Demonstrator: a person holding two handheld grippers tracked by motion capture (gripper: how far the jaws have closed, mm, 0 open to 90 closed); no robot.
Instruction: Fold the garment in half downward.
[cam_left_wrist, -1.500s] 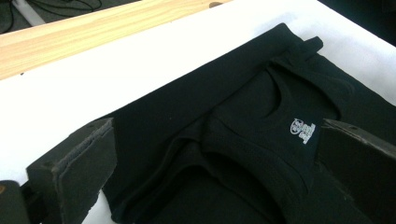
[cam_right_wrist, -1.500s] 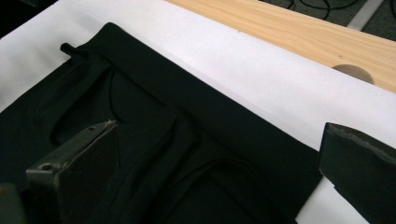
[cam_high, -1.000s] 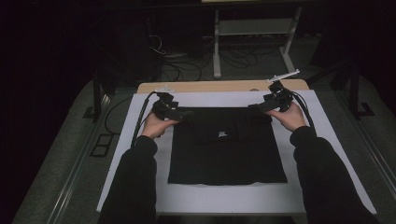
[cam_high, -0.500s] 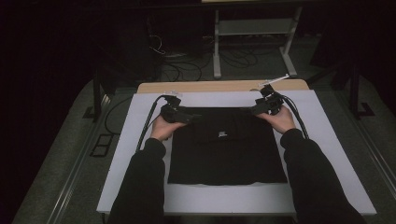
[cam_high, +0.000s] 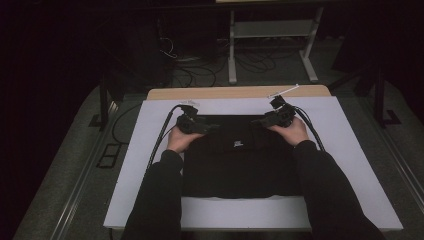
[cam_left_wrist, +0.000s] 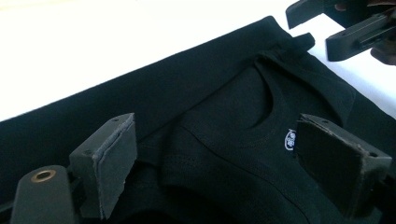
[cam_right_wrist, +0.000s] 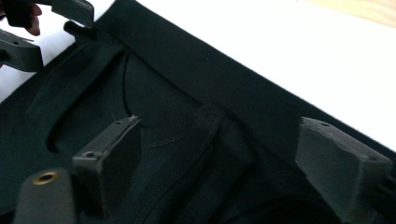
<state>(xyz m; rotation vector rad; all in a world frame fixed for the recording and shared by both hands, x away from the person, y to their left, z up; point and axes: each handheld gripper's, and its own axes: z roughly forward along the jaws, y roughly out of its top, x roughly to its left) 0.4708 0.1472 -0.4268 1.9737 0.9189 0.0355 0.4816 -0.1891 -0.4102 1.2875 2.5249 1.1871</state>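
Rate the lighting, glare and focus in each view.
High view: dim, the room near black, the shirt a flat dark patch on the paler table. Left gripper view: table blown out to white, shirt stitching and neck label fairly sharp, near jaws soft. Right gripper view: white table glares, shirt folds readable, near jaws blurred.

At the centre of the high view lies a plain black garment, with a small white label mark near its neckline; in the left gripper view that mark shows white with dark lettering. The sheet under it is pale lavender-white, and a strip of light wooden tabletop shows at its upper edge. The left gripper and right gripper are black, their jaw pads dark grey. The person's sleeves are black. The floor at the left is speckled grey.
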